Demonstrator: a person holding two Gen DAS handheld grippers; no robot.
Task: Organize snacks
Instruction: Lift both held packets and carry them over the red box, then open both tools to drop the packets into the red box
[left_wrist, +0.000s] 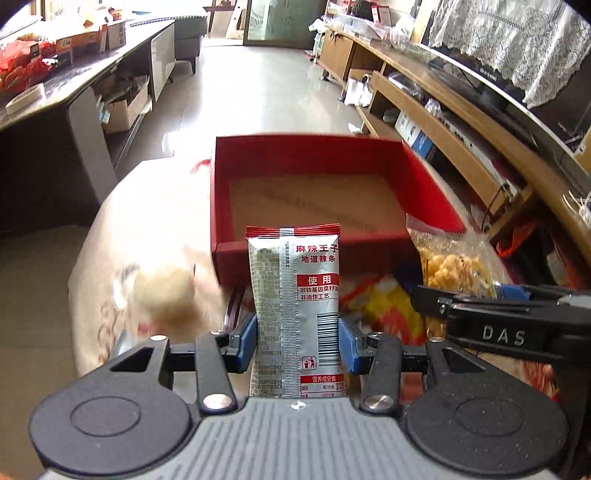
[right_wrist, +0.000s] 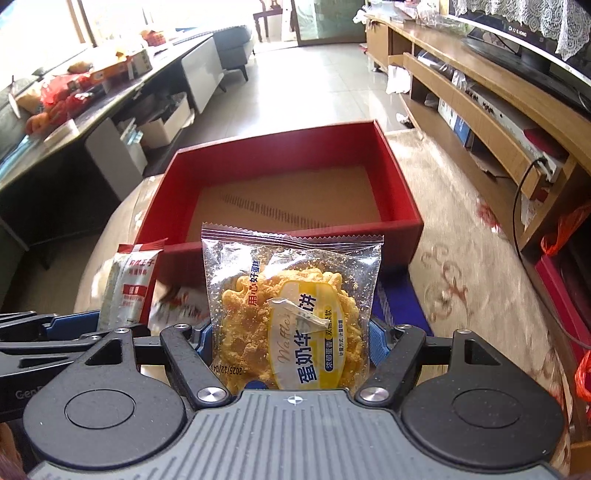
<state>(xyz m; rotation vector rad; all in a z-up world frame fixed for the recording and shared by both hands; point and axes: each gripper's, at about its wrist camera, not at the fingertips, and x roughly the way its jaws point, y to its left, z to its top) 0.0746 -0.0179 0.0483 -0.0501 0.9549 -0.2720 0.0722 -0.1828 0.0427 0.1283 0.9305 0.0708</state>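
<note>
Closest to our left-wrist lens, our left tongs (left_wrist: 297, 341) are clamped on a silver spicy-strip packet (left_wrist: 295, 306) with a red top seal; the blue pads press its two long edges, and the packet stands upright with its barcode side facing us. Just beyond it sits the red box (left_wrist: 428, 184), open at the top, with a bare brown cardboard floor inside; the packet's top edge overlaps the box's near wall in this view. To the right our other tool reaches in from the frame edge, black and marked DAS. From the right-wrist view, our right tongs (right_wrist: 291, 341) grip a clear waffle-cake bag (right_wrist: 291, 306), the blue pads squeezing its sides; the yellow crumbly cake and its yellow label show through the wrapper, and the bag's crimped top edge lies in front of the box's near wall (right_wrist: 295, 254). In that same view the silver packet (right_wrist: 129, 284) appears at the left, held up beside the bag, near it but apart. Under both tools, more snack wrappers (left_wrist: 388, 306) lie blurred on the pale patterned surface (right_wrist: 461, 258) before the box. We see nothing inside the box but its cardboard base.
</note>
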